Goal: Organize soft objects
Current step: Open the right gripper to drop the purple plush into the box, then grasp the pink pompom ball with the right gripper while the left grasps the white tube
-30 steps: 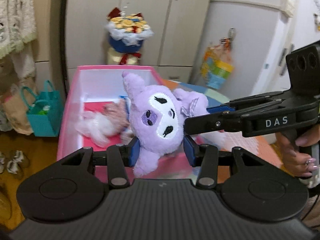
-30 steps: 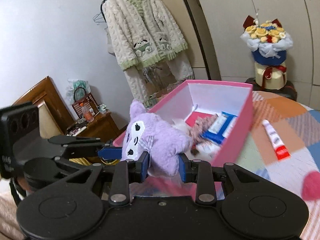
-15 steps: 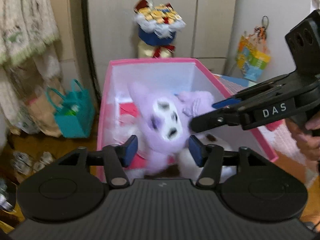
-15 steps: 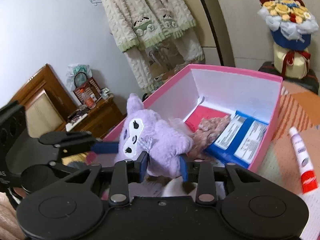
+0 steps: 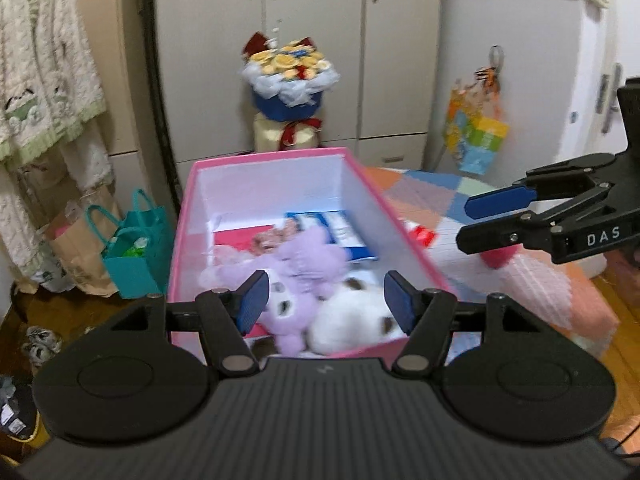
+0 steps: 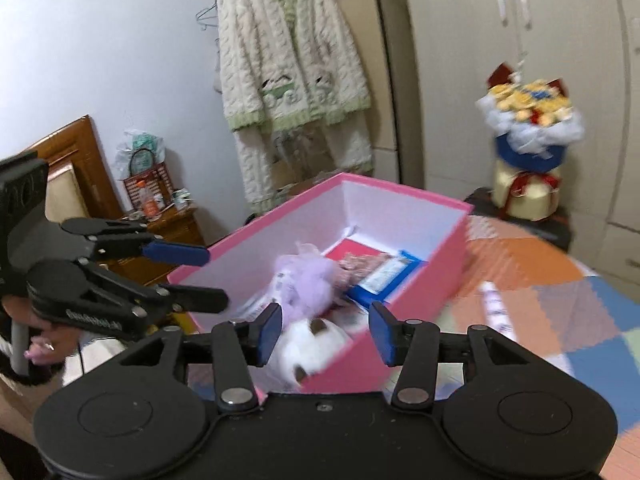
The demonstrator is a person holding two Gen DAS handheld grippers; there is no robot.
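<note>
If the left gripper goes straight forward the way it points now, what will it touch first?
Probably the purple plush toy lying in the pink box, with the white plush beside it. The left gripper is open and empty; depth is unclear.

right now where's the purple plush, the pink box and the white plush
purple plush [image 5: 308, 268], left wrist view, on its body
pink box [image 6: 424, 256], right wrist view, on its outer side wall
white plush [image 5: 352, 316], left wrist view, on its white back
</note>
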